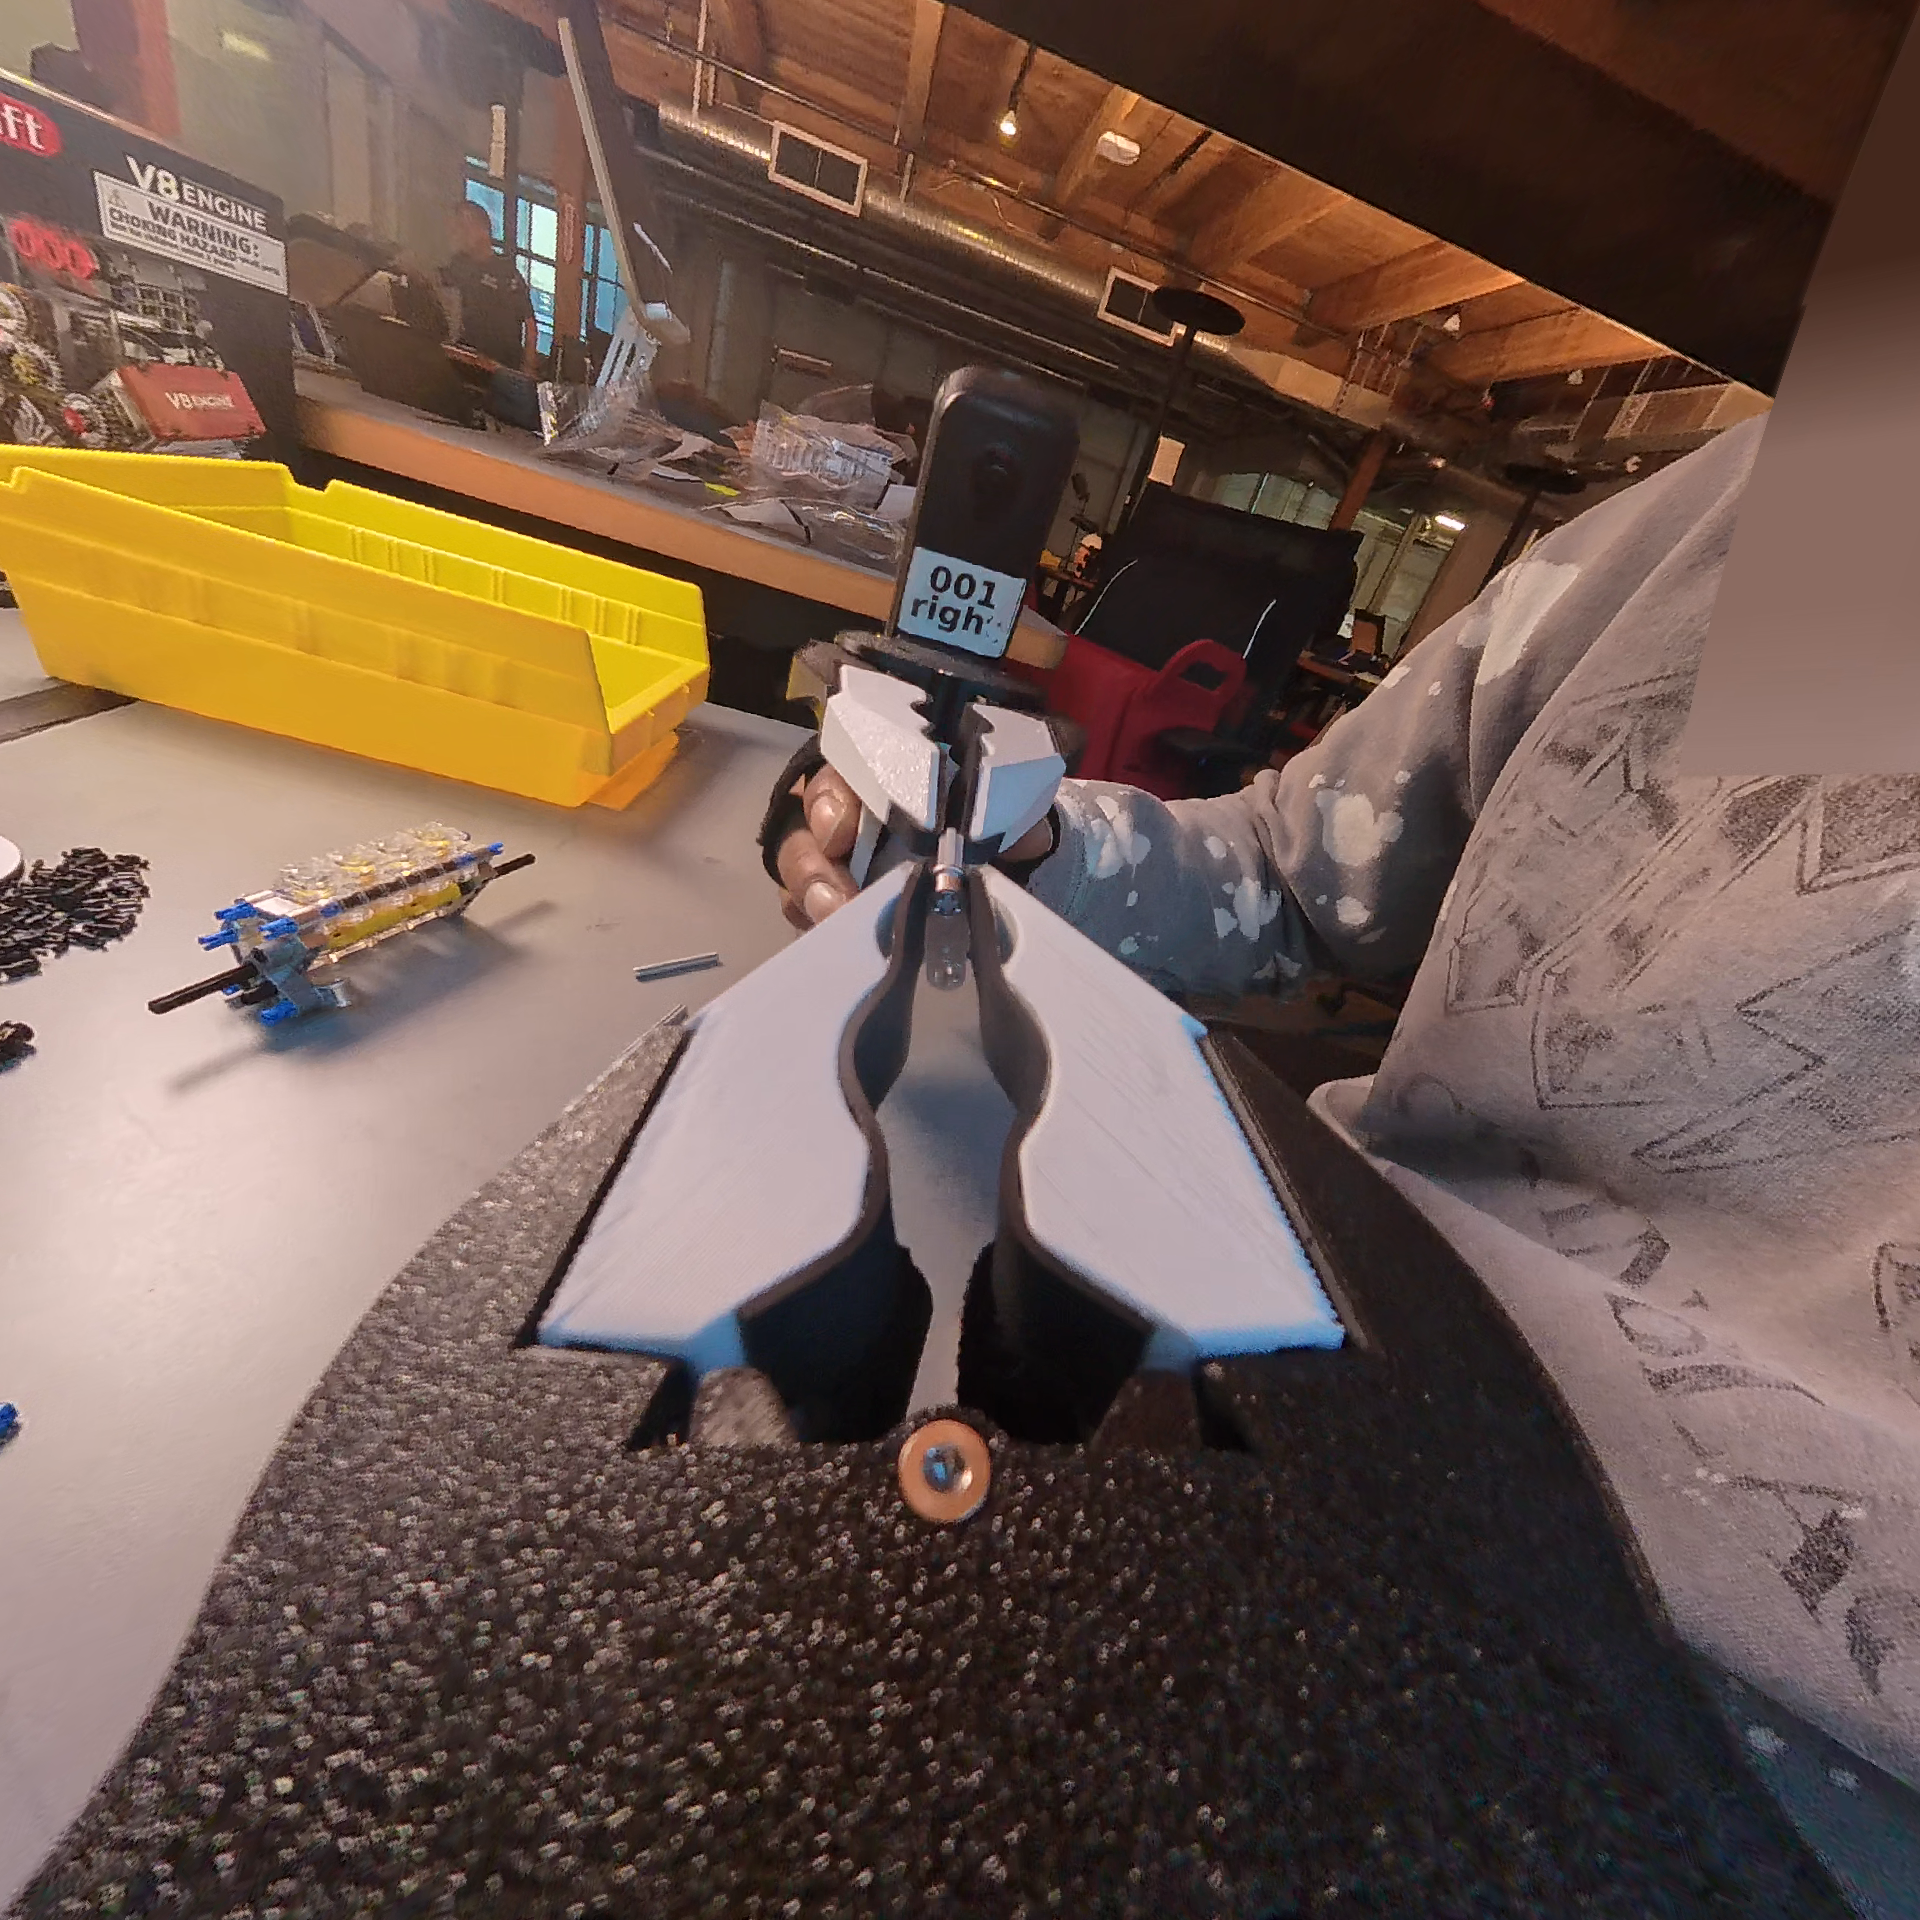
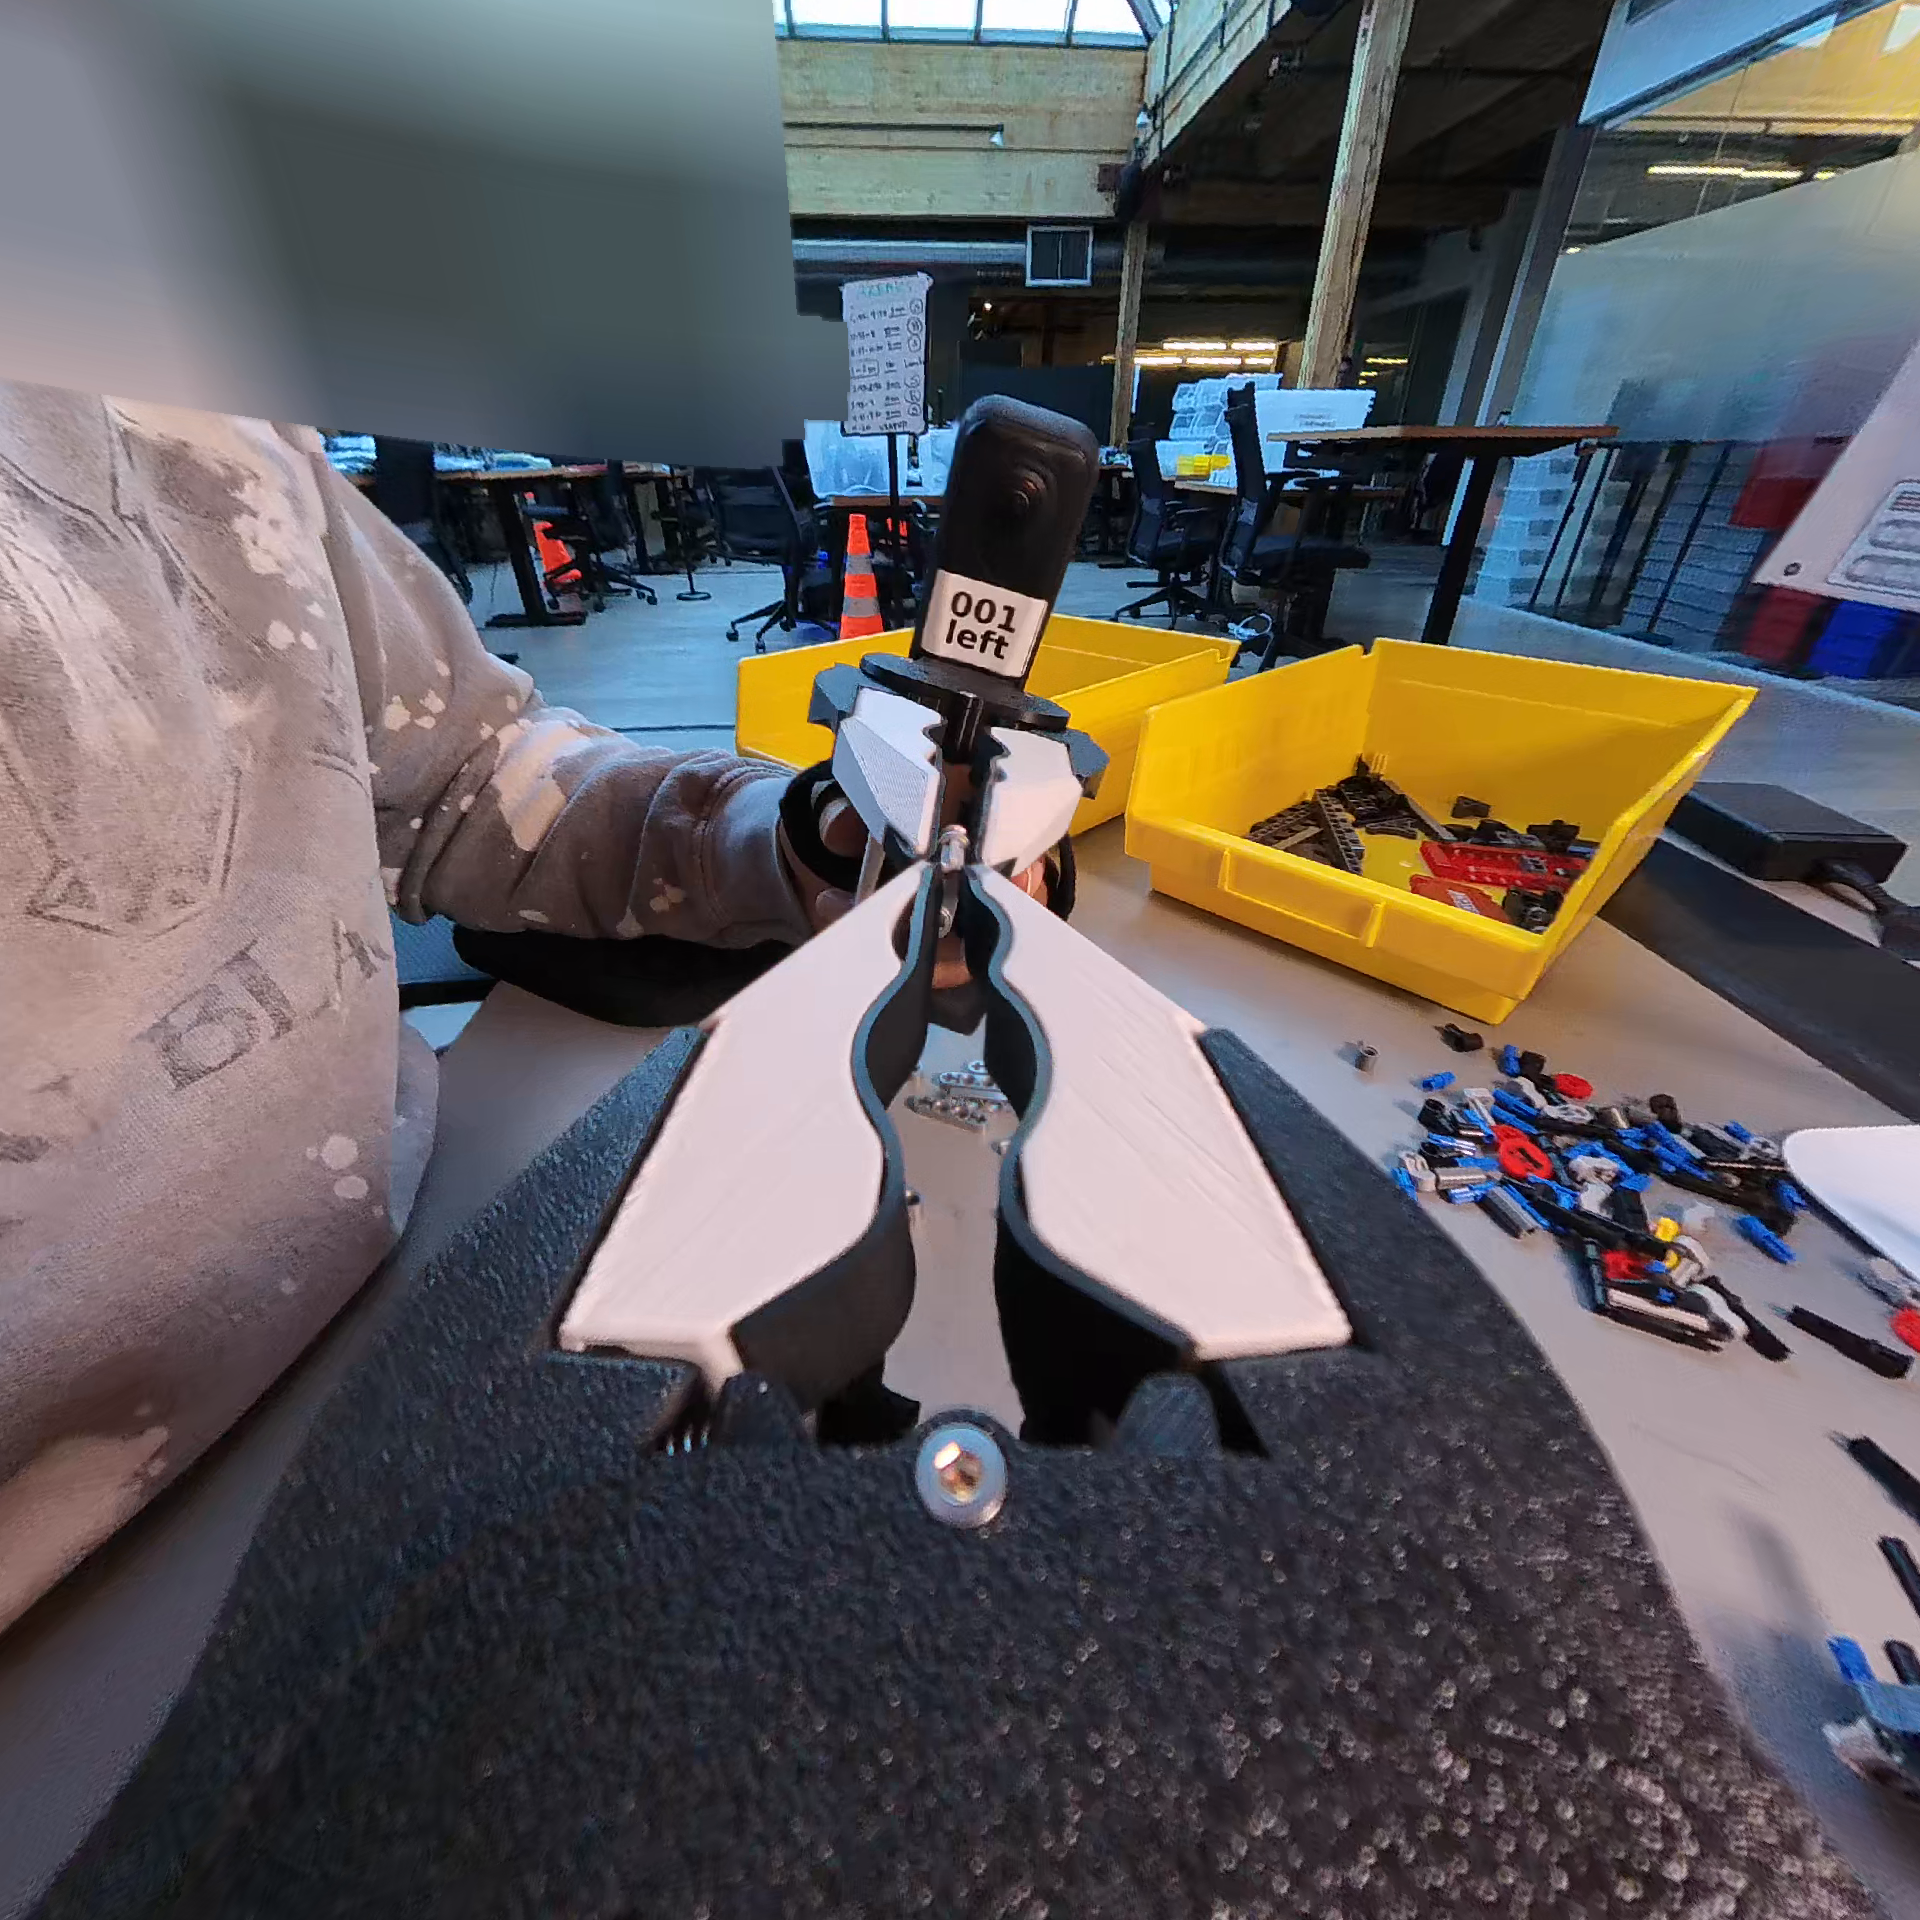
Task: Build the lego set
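i have the left gripper (image 1: pixel 940 896) clenched on a small grey piece (image 1: pixel 945 883): a short pale cylinder with a thin light-grey strip hanging below it. the right gripper (image 1: pixel 950 831) meets mine tip to tip from the far side and is clenched on the same piece, so it sits pinched between the two, up off the bench (image 1: pixel 312 1195). i cannot tell which part of it each gripper grips. from the right wrist view the piece (image 2: pixel 950 840) sits just past the right gripper (image 2: pixel 945 883), at the tips of the left gripper (image 2: pixel 952 831).

there is one such piece and two grippers. to the left on the bench lies one small model (image 1: pixel 353 920), yellow and clear with blue pins and black axles, and between it and my gripper one loose grey rod (image 1: pixel 675 966). at the far left lies a heap of black bits (image 1: pixel 62 904), and behind them one yellow bin (image 1: pixel 312 675). the right wrist view shows two yellow bins, one (image 2: pixel 1351 914) with black and red parts and one (image 2: pixel 1143 655) farther off, with a scatter of mixed pieces (image 2: pixel 1590 1174) near them.
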